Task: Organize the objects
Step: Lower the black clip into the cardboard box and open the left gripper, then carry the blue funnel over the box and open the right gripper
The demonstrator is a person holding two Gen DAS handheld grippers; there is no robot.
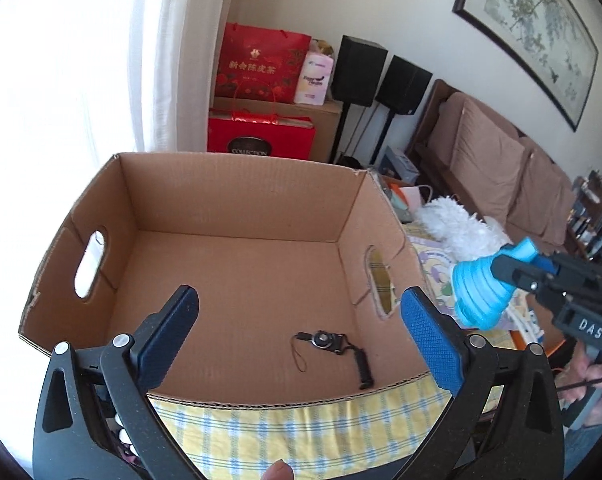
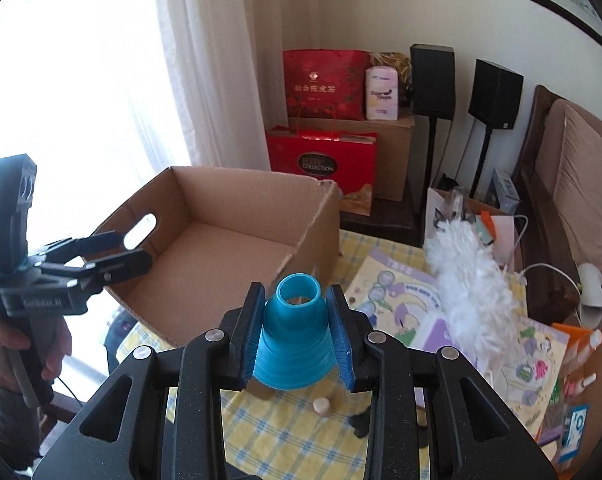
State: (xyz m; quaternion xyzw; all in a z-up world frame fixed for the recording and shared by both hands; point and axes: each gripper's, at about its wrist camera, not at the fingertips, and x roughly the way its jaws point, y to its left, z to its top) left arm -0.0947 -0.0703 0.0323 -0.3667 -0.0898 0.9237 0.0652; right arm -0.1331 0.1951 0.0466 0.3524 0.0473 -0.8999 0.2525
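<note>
The left claw [image 1: 297, 344] hangs over the near edge of the cardboard box [image 1: 237, 216] with its jaws spread wide and nothing between them; on the box floor below lies a small black strap with a clip [image 1: 333, 350], alone in there. The right claw [image 2: 297, 340] is closed on a blue ribbed funnel [image 2: 295, 336], narrow mouth pointing away, both pads pressed against its flanks; it sits above the yellow checked cloth of the counter [image 2: 261, 420], just outside the box's near right corner. The step in hand looks to be carrying the funnel into the box; to do it well I would lift it clear of the right wall before crossing, since the rim stands between funnel and floor; keep the grip steady, as the ribbed sides taper and could slide out; and set it down apart from the strap. The white feather duster [image 2: 473, 280] and booklets [image 2: 393, 292] wait on the counter.
</note>
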